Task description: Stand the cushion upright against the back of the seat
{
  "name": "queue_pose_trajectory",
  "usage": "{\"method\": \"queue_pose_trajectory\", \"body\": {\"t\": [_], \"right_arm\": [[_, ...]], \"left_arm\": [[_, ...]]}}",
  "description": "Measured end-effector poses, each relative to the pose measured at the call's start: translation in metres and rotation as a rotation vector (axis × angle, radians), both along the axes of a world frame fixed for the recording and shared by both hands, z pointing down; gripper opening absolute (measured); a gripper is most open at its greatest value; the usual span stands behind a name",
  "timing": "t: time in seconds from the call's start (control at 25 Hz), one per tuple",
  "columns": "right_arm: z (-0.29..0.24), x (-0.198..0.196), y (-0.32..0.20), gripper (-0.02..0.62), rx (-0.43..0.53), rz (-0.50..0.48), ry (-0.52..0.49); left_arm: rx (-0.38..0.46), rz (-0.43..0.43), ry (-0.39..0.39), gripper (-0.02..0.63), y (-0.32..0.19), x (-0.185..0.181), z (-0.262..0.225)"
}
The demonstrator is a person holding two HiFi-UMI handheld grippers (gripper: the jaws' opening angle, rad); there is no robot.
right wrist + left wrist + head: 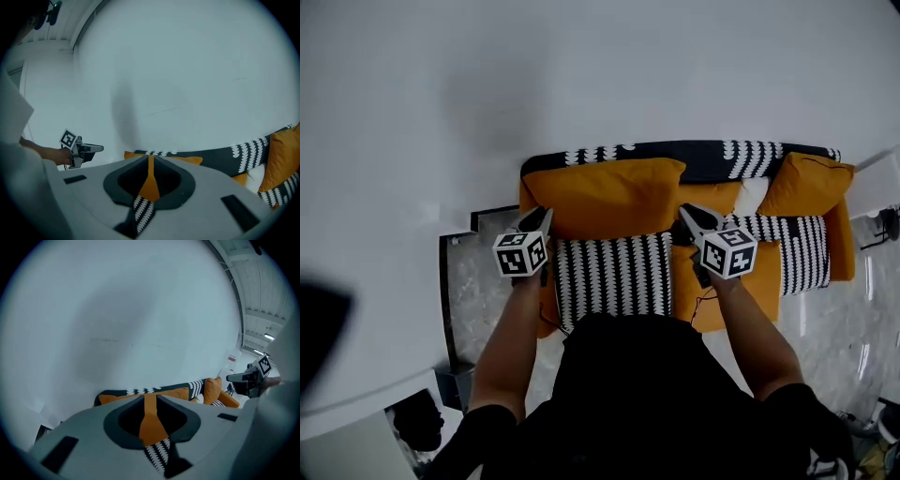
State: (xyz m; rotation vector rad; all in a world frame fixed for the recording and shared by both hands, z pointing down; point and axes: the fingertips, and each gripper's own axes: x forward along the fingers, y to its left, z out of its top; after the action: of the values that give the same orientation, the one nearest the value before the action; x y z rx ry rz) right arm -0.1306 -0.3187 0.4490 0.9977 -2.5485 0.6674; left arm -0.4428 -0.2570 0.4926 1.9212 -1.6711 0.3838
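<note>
The person's left forearm (pixel 508 337) and right forearm (pixel 755 328) stretch forward, well apart. The left gripper (pixel 542 217) tilts ahead and downward, its jaws slightly parted, gripping nothing. The right gripper (pixel 689 214) points likewise, its jaws closed together and empty.

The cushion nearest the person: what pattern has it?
The cushion is striped black and white; clearest in the head view.

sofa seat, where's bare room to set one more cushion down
Bare orange seat shows between the flat black-and-white striped cushion and the second striped cushion, partly under the right gripper. The back row is crowded: large orange cushion, white pillow, smaller orange cushion.
</note>
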Motion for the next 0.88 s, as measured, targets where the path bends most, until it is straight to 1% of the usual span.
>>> {"method": "queue_pose_trajectory", "body": {"t": [0.08, 0.16, 0.24, 0.32, 0.44, 0.56, 0.68, 0.88], "right_arm": [[-0.012, 0.002, 0.005, 0.043, 0.017, -0.008, -0.020], [-0.021, 0.006, 0.016, 0.043, 0.024, -0.017, -0.035], [-0.028, 0.012, 0.029, 0.043, 0.027, -0.027, -0.047], [-0.033, 0.016, 0.043, 0.041, 0.037, -0.049, -0.057], [-0.035, 0.021, 0.062, 0.041, 0.063, -0.100, -0.052], [-0.023, 0.022, 0.071, 0.040, 0.051, -0.157, -0.038], [-0.016, 0.018, 0.077, 0.040, 0.034, -0.208, -0.029], [-0.030, -0.001, 0.095, 0.041, -0.010, -0.232, -0.134]], "left_arm": [[0.044, 0.018, 0.009, 0.084, 0.007, 0.017, -0.020], [0.068, 0.038, 0.025, 0.074, 0.019, 0.037, -0.035], [0.069, 0.050, 0.043, 0.054, 0.032, 0.058, -0.044], [0.057, 0.041, 0.059, 0.038, 0.048, 0.074, -0.047], [0.049, 0.043, 0.072, 0.025, 0.071, 0.098, -0.048], [0.042, 0.057, 0.078, 0.017, 0.090, 0.118, -0.047], [0.042, 0.052, 0.067, 0.017, 0.108, 0.128, -0.051], [0.057, 0.048, 0.050, 0.017, 0.142, 0.130, -0.071]]}}
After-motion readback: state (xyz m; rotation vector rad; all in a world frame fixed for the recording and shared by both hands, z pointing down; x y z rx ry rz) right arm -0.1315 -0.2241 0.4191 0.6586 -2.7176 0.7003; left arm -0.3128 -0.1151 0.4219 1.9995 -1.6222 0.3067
